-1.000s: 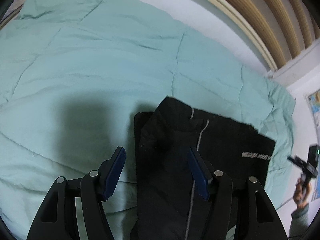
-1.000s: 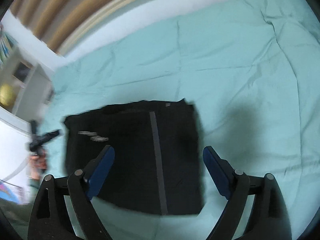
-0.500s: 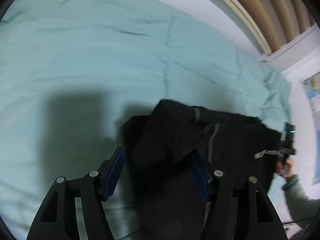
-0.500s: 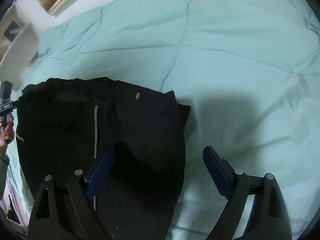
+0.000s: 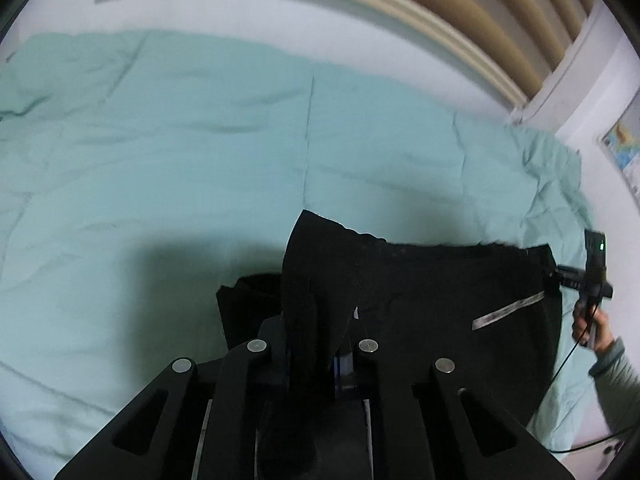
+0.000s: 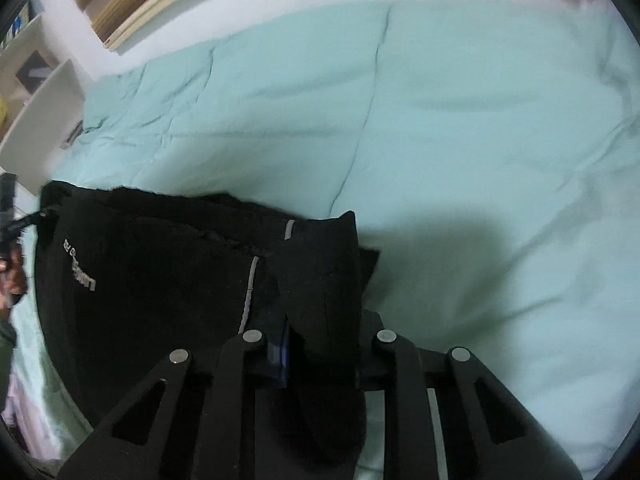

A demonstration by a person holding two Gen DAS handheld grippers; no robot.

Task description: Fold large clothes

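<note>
The black garment [image 5: 420, 300] lies on the light green bed cover [image 5: 200, 152], in the lower middle of both frames. The left tool [image 5: 312, 356] is pressed together and pinches a raised corner of the garment. The right tool [image 6: 320, 344] also pinches a corner of the cloth between its fingers. A hand [image 5: 592, 328] with another device shows at the right edge of the left view.

place: home bedroom | evidence: mint quilted duvet [image 5: 200, 152] lying over bed, slatted wooden headboard [image 5: 460, 20] standing behind, white shelf unit [image 6: 36, 120] standing beside
</note>
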